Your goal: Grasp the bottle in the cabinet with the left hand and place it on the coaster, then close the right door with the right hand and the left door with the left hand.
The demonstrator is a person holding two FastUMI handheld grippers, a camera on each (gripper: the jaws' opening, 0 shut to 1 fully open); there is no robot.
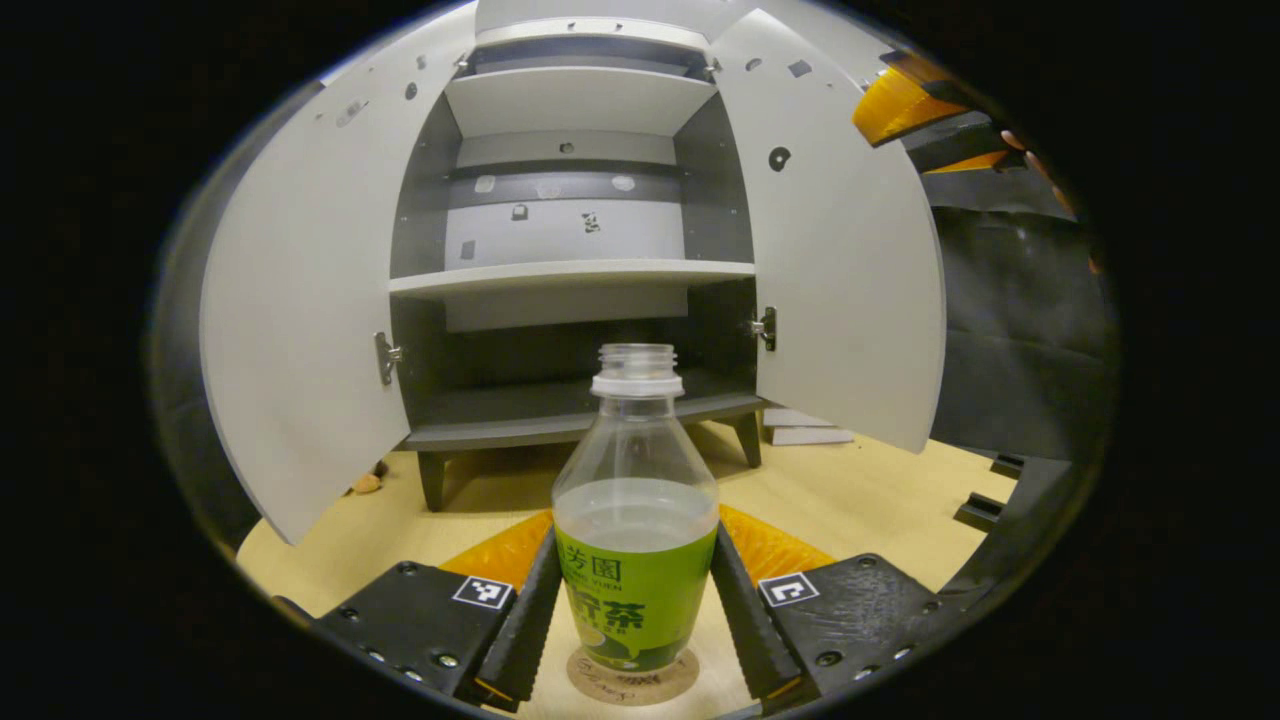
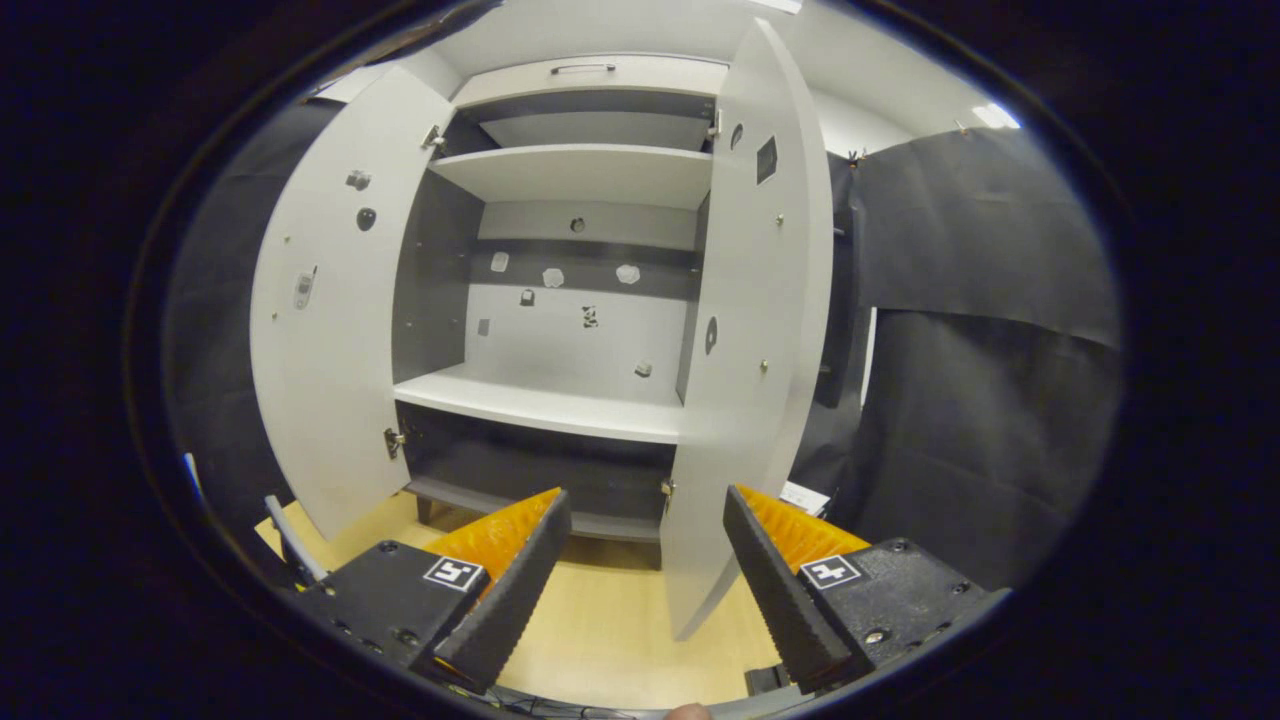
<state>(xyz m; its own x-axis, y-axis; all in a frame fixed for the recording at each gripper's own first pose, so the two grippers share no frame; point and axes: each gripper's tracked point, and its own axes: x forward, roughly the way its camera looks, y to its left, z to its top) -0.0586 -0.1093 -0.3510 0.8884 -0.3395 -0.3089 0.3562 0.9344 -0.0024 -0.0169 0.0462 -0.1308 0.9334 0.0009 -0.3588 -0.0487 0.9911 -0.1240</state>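
The fingers of the left gripper (image 1: pixel 635 610) stand on either side of the bottle (image 1: pixel 635 540), close against its green label, though whether both pads press it or have just let go I cannot tell. The bottle stands upright, uncapped and about half full, with its base on the round brown coaster (image 1: pixel 632 680) on the wooden table (image 1: pixel 870 500). That puts the first part of the task at or near its end, and keeping the bottle upright matters because nothing stops the liquid at the neck.

In the left gripper view, going left to right: the left door (image 1: pixel 300 330) swings wide open, the cabinet (image 1: pixel 570 270) shows bare shelves, and the right door (image 1: pixel 840 260) is open too. Beyond that door, upper right, the other gripper's orange and black body is seen with a hand on it.

The right gripper (image 2: pixel 645 570) has its fingers well apart and empty. In the right gripper view the right door's (image 2: pixel 750 330) edge stands almost straight ahead, between the two fingers' lines, which reads as lining up to push it. The likely next need is for the left fingers to back off without tipping the bottle, then the right door gets pushed first so the doors meet in order
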